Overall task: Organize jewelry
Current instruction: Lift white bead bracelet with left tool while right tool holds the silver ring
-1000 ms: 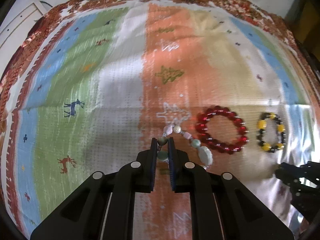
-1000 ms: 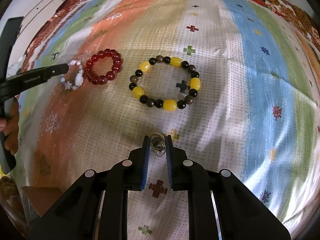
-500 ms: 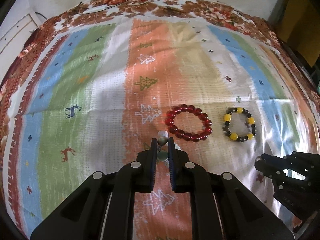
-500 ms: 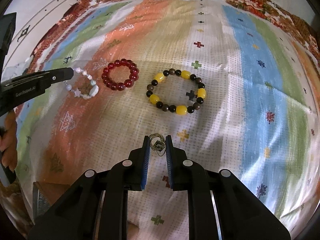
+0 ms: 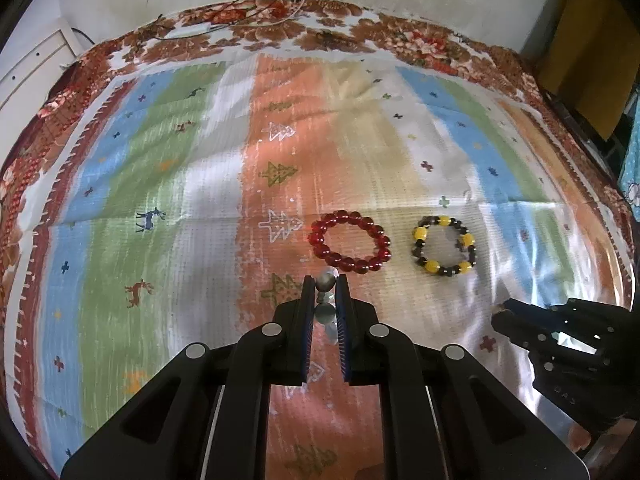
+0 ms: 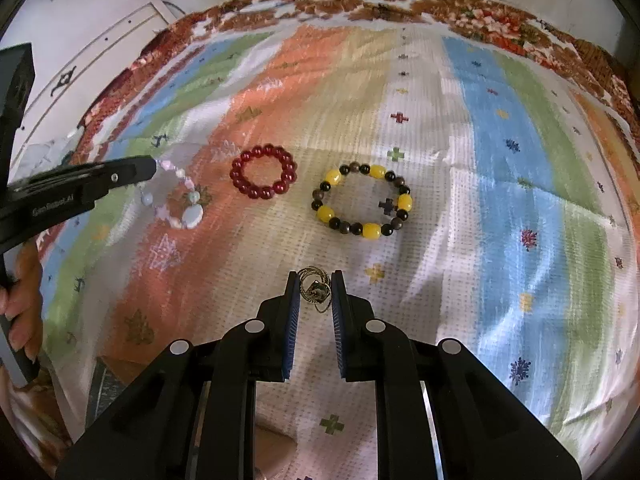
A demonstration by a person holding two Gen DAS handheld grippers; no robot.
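My left gripper [image 5: 325, 282] is shut on a pale bead bracelet [image 5: 325, 280] and holds it above the cloth; in the right wrist view the bracelet [image 6: 188, 216] hangs from that gripper [image 6: 150, 166] left of the red one. My right gripper [image 6: 314, 278] is shut on a small bunch of gold rings [image 6: 315, 288], and shows in the left wrist view [image 5: 498, 314]. A red bead bracelet [image 5: 350, 246] [image 6: 264, 178] and a yellow-and-black bead bracelet [image 5: 444, 246] [image 6: 362, 200] lie flat side by side on the cloth.
A striped, patterned cloth [image 5: 180, 200] covers the table, with a brown floral border [image 5: 320, 28] at the far edge. White furniture [image 6: 100, 60] stands at the left. A yellow panel [image 5: 588, 40] is at the far right.
Both grippers have lifted and pulled back from the cloth. The pale bracelet has left the cloth and hangs from the left gripper. The red and yellow bracelets have not moved.
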